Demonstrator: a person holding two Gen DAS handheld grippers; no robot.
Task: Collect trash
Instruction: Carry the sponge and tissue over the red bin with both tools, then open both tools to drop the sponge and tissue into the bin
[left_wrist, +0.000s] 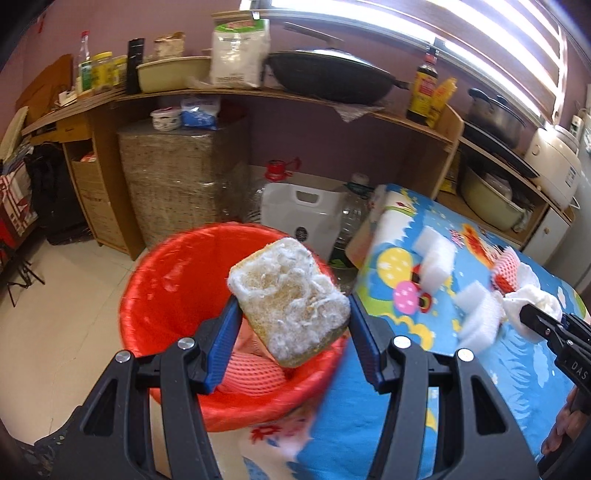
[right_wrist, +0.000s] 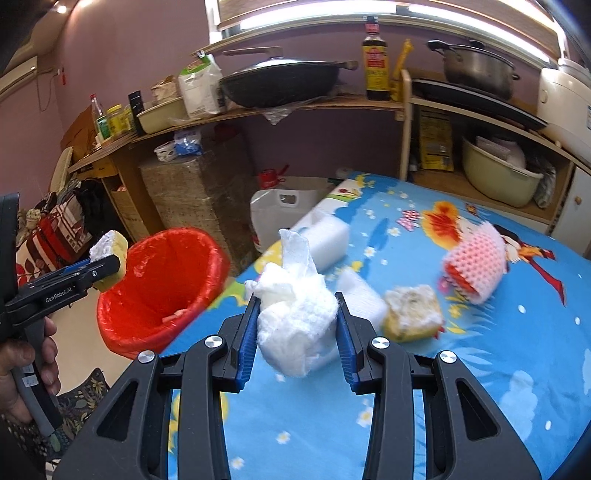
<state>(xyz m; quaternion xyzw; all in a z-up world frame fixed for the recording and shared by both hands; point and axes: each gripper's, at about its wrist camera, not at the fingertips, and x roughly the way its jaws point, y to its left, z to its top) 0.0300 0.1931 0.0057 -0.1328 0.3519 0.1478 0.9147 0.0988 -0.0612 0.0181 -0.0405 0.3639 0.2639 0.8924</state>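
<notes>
My left gripper (left_wrist: 291, 314) is shut on a worn yellow sponge (left_wrist: 291, 295) and holds it over the red-lined trash bin (left_wrist: 166, 280). A pink foam net (left_wrist: 251, 373) lies inside the bin. My right gripper (right_wrist: 297, 321) is shut on crumpled white tissue (right_wrist: 295, 314) above the blue cartoon tablecloth (right_wrist: 461, 369). In the right wrist view the left gripper (right_wrist: 107, 271) holds the sponge (right_wrist: 110, 247) at the rim of the bin (right_wrist: 166, 273). On the cloth lie another yellow sponge (right_wrist: 413, 314), a pink foam net (right_wrist: 476, 269) and white foam blocks (right_wrist: 327, 240).
The bin stands on the floor at the table's left edge. Behind it are a wrapped box (left_wrist: 173, 184), a white jug (left_wrist: 299, 210) and plastic bottles. Wooden shelves (left_wrist: 229, 92) along the wall hold a wok, pots, bottles and a rice cooker (left_wrist: 554, 162).
</notes>
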